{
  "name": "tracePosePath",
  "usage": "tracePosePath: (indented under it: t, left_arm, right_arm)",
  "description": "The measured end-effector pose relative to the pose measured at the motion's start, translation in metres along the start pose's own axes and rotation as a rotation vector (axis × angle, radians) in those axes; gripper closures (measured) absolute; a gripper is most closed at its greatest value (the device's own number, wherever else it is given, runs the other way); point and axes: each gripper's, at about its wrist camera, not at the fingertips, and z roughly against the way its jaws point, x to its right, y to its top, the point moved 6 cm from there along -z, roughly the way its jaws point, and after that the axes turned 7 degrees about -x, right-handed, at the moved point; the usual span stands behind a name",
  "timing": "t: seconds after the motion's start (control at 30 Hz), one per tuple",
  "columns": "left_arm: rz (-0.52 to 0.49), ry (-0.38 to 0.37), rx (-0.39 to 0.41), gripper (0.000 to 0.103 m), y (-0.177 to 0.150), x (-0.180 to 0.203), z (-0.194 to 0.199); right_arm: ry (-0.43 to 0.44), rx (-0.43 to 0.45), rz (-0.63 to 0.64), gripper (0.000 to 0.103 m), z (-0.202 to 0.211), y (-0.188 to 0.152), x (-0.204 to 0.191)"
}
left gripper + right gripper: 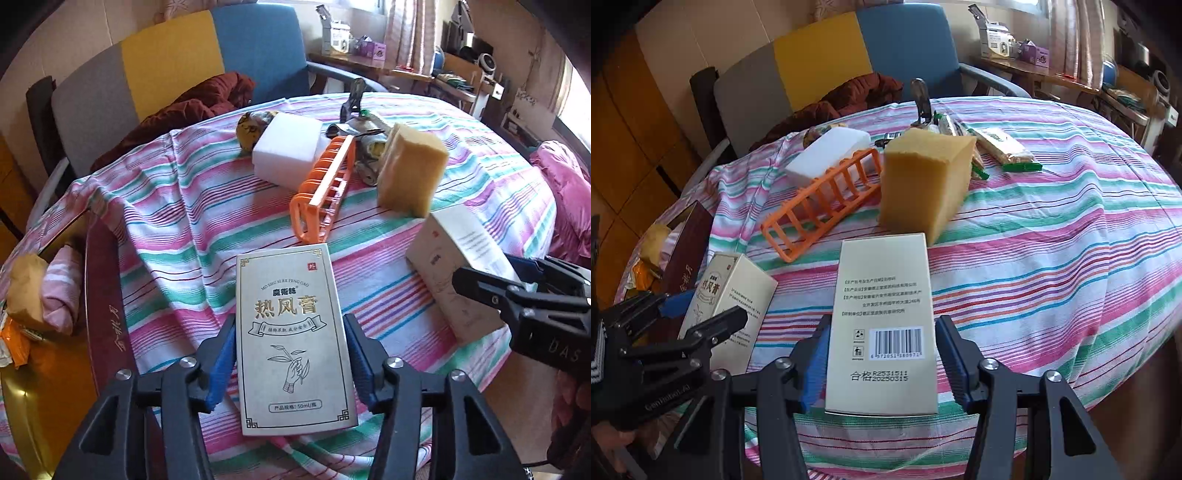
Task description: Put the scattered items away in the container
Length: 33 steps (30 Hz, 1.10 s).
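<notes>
The left gripper (290, 363) is clamping a cream carton (293, 339), and the right gripper (882, 363) is clamping a second carton (884, 325), each box's long axis running forward along the fingers above the striped table (1052, 258). The container (99, 295), seemingly the dark red box, is lying at the left edge, nearer the left gripper.

My left view's edge crops the gold container (22, 413); the yellow sponge (410, 170) hides the wrapped packets behind it, and shelf clutter beyond the worktop blurs.
</notes>
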Motion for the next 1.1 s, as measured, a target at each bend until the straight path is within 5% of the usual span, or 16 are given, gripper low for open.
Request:
tracePosePath:
  t: [0.3, 0.6, 1.1]
  left_arm:
    - [0.019, -0.080, 0.028, 0.049, -0.005, 0.002, 0.002]
    - [0.014, -0.067, 0.051, 0.050, -0.013, 0.004, 0.018]
    - [0.143, -0.058, 0.144, 0.050, -0.029, -0.055, 0.081]
  right_arm:
    - [-0.006, 0.011, -0.008, 0.050, 0.000, -0.002, -0.001]
    - [0.047, 0.014, -0.042, 0.050, 0.015, -0.003, -0.013]
    - [0.189, 0.042, 0.101, 0.050, 0.044, 0.016, -0.113]
